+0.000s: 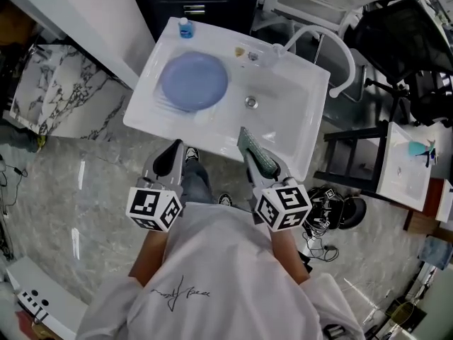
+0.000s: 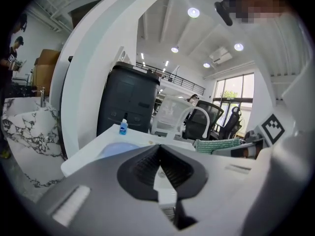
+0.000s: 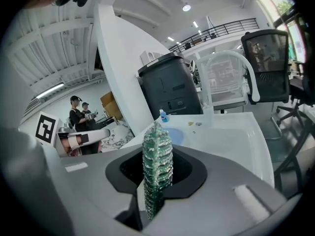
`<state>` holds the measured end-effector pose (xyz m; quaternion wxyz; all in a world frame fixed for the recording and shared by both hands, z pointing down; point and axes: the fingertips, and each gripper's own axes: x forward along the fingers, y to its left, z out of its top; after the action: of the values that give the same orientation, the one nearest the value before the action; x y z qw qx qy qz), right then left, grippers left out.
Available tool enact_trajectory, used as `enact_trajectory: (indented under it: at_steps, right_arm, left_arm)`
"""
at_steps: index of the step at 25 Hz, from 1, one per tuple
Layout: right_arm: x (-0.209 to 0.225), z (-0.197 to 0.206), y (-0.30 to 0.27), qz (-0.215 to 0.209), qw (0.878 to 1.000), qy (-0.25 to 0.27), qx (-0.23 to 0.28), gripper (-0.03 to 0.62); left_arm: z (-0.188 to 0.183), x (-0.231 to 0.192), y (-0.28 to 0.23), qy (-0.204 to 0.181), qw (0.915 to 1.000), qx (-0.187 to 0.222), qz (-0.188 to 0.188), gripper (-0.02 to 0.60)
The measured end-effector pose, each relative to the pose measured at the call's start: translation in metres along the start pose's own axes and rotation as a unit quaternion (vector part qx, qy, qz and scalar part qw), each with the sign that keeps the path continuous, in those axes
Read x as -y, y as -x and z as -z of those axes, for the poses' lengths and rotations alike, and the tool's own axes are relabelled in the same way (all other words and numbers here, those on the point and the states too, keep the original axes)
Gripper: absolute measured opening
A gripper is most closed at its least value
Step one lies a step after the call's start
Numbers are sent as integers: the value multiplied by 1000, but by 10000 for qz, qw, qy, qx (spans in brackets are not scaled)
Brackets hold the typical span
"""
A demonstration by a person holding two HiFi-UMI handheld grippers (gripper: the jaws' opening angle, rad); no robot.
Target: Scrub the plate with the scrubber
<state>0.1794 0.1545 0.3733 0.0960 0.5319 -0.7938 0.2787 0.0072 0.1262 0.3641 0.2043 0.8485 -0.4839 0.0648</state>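
Note:
A round blue plate (image 1: 195, 81) lies in the left part of the white sink (image 1: 297, 129). It also shows low and far off as the plate (image 2: 118, 149) and the plate (image 3: 174, 135) in the two gripper views. My right gripper (image 1: 267, 172) is shut on a green scrubber (image 1: 253, 151), held at the sink's near edge and to the right of the plate. In the right gripper view the scrubber (image 3: 157, 168) stands upright between the jaws. My left gripper (image 1: 173, 149) is shut with nothing in it, short of the sink's front rim, its jaws meeting in the left gripper (image 2: 160, 156).
A small blue bottle (image 1: 185, 27) stands at the sink's back left corner. A curved white faucet (image 1: 315, 34) rises at the back right, and the drain (image 1: 250, 102) is mid-basin. A white pillar (image 1: 99, 20) is at left, and a black chair (image 1: 403, 41) and a stand at right.

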Motion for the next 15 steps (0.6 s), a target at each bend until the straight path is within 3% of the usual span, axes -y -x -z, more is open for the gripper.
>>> enact_trajectory:
  at_steps: [7,15]
  right_arm:
    - [-17,-33,-54,161,9999,-17,51,49]
    - [-30,-51,-98,295,9992,-263,56,49]
  left_arm:
    - [-31,-54,-37,72,9997,-26,229,32]
    - [-35,-113,-71,102,9991,-276,303,32]
